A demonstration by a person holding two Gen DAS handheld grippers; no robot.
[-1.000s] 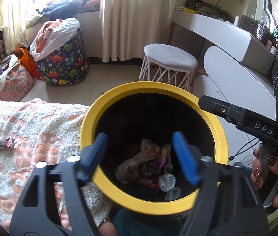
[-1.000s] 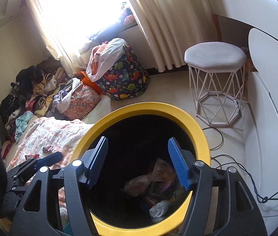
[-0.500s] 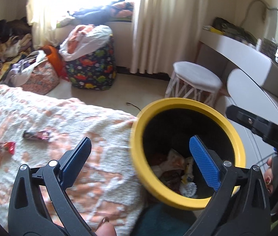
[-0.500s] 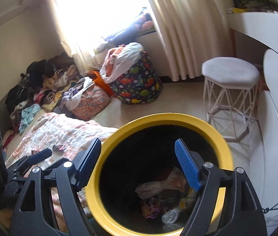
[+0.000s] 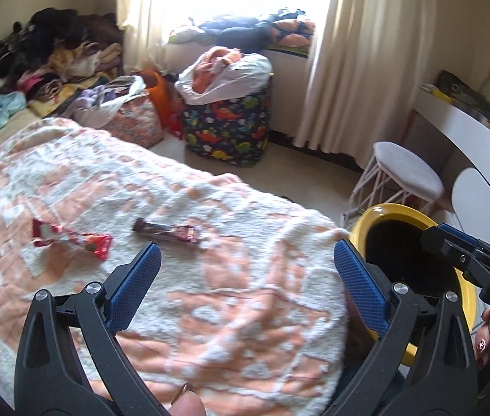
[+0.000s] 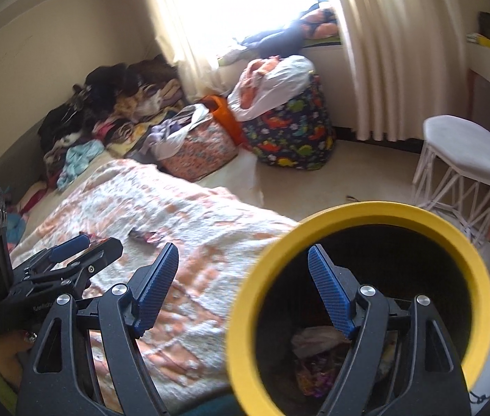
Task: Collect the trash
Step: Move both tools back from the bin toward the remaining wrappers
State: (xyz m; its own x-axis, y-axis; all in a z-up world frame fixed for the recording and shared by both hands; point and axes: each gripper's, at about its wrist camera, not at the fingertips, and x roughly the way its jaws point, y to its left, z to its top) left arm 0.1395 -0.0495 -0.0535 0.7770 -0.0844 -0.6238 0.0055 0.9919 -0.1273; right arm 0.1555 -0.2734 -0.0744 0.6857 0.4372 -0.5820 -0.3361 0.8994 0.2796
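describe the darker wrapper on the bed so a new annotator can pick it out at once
Start at the peach-and-white blanket covering the bed. Two wrappers lie on it ahead of the left gripper. The dark wrapper is the brown-purple strip nearer the yellow bin; the red wrapper beside it is brighter and wider.

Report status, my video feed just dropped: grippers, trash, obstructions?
Left gripper open, empty. Right gripper open, empty. Two wrappers, red and dark, on blanket. Nothing blocking them.

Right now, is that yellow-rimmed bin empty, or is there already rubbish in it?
Not empty. The right wrist view looks down into the yellow-rimmed bin, where crumpled wrappers lie at the bottom. It is far from full; the dark walls above them are bare.
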